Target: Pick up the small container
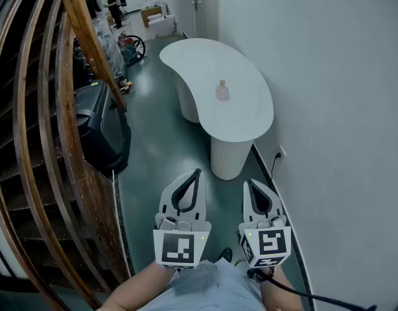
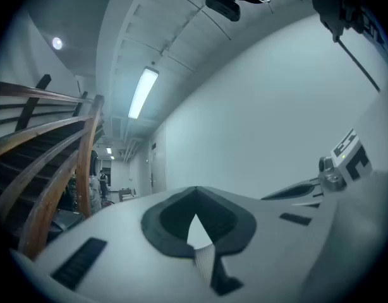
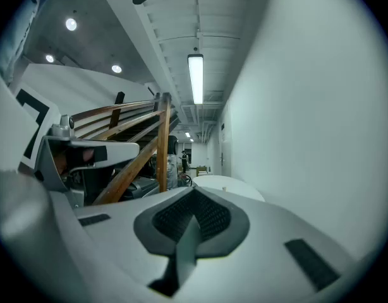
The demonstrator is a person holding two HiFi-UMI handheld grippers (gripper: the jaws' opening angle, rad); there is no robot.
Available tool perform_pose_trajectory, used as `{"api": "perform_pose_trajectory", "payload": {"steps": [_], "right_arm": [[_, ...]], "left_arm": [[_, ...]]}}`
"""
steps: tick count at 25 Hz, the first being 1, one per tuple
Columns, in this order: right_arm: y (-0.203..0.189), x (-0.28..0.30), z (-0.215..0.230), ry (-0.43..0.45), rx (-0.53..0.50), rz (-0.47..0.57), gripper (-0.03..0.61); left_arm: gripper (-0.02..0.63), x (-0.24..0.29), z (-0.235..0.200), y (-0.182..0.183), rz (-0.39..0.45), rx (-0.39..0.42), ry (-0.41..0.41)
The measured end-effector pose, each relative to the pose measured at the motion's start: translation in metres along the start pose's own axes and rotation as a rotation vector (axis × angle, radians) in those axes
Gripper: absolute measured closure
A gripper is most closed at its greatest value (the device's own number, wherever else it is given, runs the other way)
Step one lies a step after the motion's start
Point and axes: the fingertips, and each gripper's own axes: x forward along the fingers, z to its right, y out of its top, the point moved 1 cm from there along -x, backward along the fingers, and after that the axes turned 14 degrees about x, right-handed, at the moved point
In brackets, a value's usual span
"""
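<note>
Head view, quick: which step is this? (A)

Looks like pre-approach. Left gripper [image 1: 198, 171] is held low and well short of the surface [image 1: 244, 118], off its near rounded end. Nothing is reached for yet. (B)

Left jaw state? (A)

Left gripper view has the left gripper [image 2: 195, 189] with its tips meeting and only air in the notch behind them. It is closed and holds nothing. (B)

Right one? (A)

Same. Right gripper [image 1: 249, 181] is just as far short of the surface's near end. In the right gripper view the right gripper [image 3: 195, 191] has its jaws pressed together, and it is empty too. (B)

Where's the target? (A)

The small container [image 1: 222, 91] stands upright about mid-surface, alone, with bare top all round it. It's pinkish with a narrower top. From the right gripper view it's a speck on the surface far ahead. (B)

Next move needs? (A)

My call: first close the gap across the floor [image 1: 160, 154] to the surface. Then spread one gripper's jaws before arrival and bring them in level, one on each side of the container. It looks light and narrow, so a sideways nudge could tip it. (B)

Any text or brands? (A)

None readable. The marker cubes carry only black-and-white square patterns. If the container has a label, it's too small to make out. (B)
</note>
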Motion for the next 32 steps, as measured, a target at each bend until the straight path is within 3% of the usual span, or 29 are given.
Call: {"api": "perform_pose_trajectory", "payload": {"steps": [20, 28, 32], "right_arm": [[-0.003, 0.0, 0.065, 0.049, 0.061, -0.035, 0.577], [-0.002, 0.04, 0.077, 0.026, 0.067, -0.048, 0.577], [-0.007, 0.077, 0.083, 0.006, 0.064, -0.06, 0.577]], "left_arm": [[0.614, 0.031, 0.059, -0.004, -0.056, 0.022, -0.008], [0.614, 0.057, 0.026, -0.024, -0.088, 0.007, 0.035], [0.614, 0.085, 0.011, -0.045, -0.082, 0.017, 0.019]]}}
